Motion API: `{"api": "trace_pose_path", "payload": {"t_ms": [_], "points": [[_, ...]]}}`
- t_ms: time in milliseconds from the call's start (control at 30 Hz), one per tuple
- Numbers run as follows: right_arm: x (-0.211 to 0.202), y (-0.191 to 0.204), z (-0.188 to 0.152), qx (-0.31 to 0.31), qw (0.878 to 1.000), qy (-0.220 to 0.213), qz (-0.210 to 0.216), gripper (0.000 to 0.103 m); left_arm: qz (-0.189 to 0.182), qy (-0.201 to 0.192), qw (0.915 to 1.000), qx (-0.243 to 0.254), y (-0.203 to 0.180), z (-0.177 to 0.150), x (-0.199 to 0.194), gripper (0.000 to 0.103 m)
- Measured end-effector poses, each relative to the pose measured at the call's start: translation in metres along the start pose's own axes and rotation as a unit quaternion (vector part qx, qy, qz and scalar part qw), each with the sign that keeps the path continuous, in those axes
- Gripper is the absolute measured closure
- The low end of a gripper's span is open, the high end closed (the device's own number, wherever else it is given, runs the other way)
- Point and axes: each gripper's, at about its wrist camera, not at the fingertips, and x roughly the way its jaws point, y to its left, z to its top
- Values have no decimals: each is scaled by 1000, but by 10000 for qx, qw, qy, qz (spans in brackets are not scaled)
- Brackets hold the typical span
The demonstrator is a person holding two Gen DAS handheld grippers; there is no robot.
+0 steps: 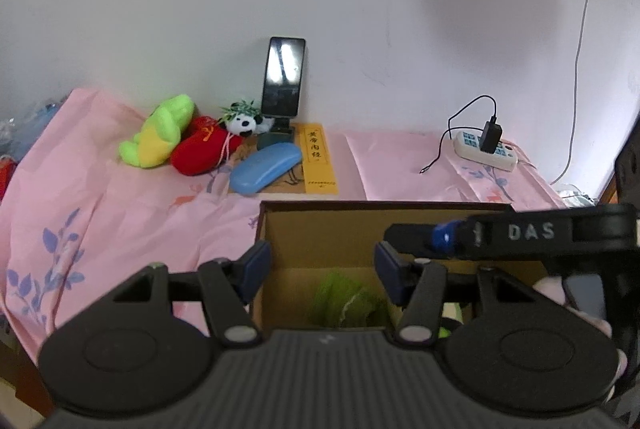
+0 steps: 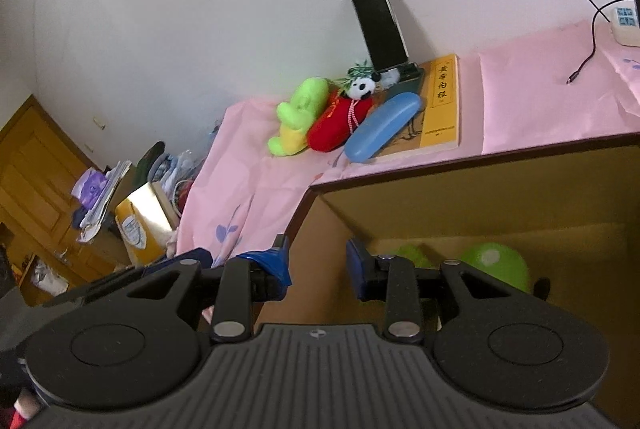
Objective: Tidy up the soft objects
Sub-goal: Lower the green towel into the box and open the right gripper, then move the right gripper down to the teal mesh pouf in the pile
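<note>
Left wrist view: both tongs, left tongs [image 1: 322,261] and right tongs [image 2: 318,263], gape empty over the box [image 1: 360,207], 3 plush toys [image 1: 188,139] lying far-left, nearer the left.

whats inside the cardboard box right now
Inside the cardboard box lie green soft toys, seen as two rounded lumps in the right wrist view. The gripper bodies cover the near part of the box floor, so anything else there cannot be seen.
</note>
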Motion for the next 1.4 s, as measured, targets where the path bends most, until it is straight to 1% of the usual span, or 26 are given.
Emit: {"api": "trace_pose_path", "payload": {"t_ms": [233,400,567,733,933,1133,1300,1400], "points": [[-18,9,-20,56,9999,69,82,88,7,34,9999,-102,5,-16,-25,47],[-31,16,-35,188,9990,196,368,88,67,186,9996,-193,12,-31,-37,47],[-38,26,-48,101,9981,303,530,88,87,290,9990,-318,19,-46,-49,47],[-38,32,-62,53,9960,578,686,88,94,429,9984,-367,23,-63,-56,47],[-32,30,-86,98,9932,998,583,88,-17,782,9962,-380,28,-94,-59,45],[-24,28,-105,151,9895,1367,436,88,-397,1226,9901,-552,29,-130,-59,43],[-13,31,-118,76,9853,1669,343,87,-438,1530,9854,-610,24,-148,-51,43],[-5,35,-125,-88,9824,1854,209,87,-434,1649,9830,-675,23,-154,-45,43]]}}
